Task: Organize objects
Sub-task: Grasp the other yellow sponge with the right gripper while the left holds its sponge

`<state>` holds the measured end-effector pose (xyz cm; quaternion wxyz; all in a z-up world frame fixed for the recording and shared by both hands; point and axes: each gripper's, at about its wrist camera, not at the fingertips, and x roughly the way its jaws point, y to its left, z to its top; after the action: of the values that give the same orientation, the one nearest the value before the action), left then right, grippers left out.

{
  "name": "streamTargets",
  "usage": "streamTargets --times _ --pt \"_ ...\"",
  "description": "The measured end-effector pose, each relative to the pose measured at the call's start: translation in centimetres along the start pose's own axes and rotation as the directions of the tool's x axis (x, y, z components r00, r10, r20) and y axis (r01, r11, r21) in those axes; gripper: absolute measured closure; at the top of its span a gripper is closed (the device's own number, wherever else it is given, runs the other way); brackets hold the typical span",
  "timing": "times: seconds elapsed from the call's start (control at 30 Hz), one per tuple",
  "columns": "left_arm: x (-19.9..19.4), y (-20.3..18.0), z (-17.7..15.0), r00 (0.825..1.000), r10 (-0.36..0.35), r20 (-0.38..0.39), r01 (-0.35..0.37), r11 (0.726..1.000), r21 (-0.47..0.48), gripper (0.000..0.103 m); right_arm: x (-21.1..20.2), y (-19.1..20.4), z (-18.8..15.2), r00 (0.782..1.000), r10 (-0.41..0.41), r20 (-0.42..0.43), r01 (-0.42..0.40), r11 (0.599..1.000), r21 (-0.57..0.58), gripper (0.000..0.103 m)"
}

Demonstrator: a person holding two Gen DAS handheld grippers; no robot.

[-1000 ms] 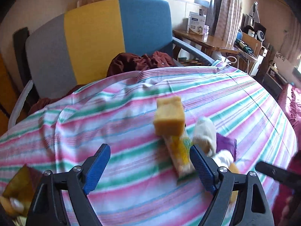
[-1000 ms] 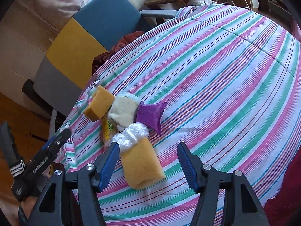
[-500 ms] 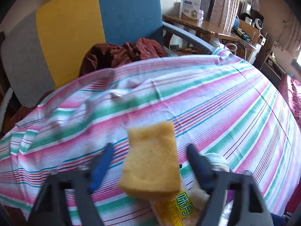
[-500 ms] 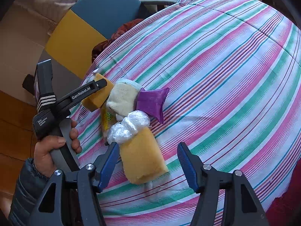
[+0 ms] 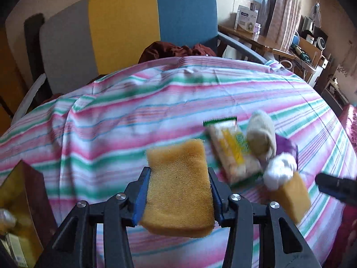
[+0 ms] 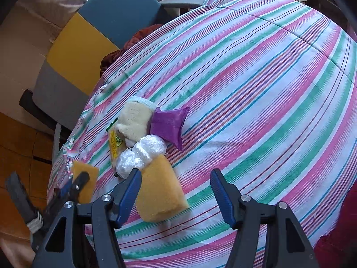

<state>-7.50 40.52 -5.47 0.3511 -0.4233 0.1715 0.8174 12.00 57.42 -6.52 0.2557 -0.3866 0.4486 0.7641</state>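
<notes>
Yellow sponge (image 5: 178,192) sat clamped between the fingers (image 5: 140,197) of the left gripper (image 5: 178,195), lifted off the striped cloth (image 5: 111,120) that covered the table. Its long axis ran forward along the fingers, its far end projecting past the tips. An open brown box (image 5: 26,192) stood at the table's near left edge, just left of that gripper; as a judgement, this was the likely drop point, so the coming move would turn on swinging the sponge leftward, with the left gripper the nearer of the two.

The right gripper (image 6: 176,192) hung spread wide and held nothing. A second sponge (image 6: 159,189) lay on the cloth partly between its fingers, nearer the left one, its long axis angled slightly to the right of the finger line. A straight closing would probably catch it only after a small shift leftward.

Remaining things lay in one touching cluster just beyond the second sponge: a crumpled clear bag (image 6: 142,153) against its far end, a snack packet (image 6: 116,147) to the left, a cream sock (image 6: 135,120) farther back, and a purple pouch (image 6: 168,124) to the sock's right. A multicoloured chair (image 5: 125,26) stood behind the table. Motion blur obscured the packet's print.
</notes>
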Motion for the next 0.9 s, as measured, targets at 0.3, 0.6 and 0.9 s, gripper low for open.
streamTargets --times 0.3,0.6,0.9 --pt "-3.0 -0.3 -7.5 0.998 0.04 0.047 -0.041 0.999 0.02 0.055 0.0 1.3 -0.1 0.999 0.026 0.02 -0.025 0.998 -0.051 0.038" --pt "-2.3 -0.7 -8.1 0.992 0.058 0.114 -0.063 0.997 0.046 0.056 1.2 0.3 0.3 1.0 -0.03 0.008 0.03 1.0 -0.007 0.038" --pt "-1.0 0.2 -8.6 0.995 0.028 0.091 -0.03 0.999 0.024 0.056 1.8 1.3 0.0 0.998 0.062 -0.034 -0.063 0.997 -0.033 0.038"
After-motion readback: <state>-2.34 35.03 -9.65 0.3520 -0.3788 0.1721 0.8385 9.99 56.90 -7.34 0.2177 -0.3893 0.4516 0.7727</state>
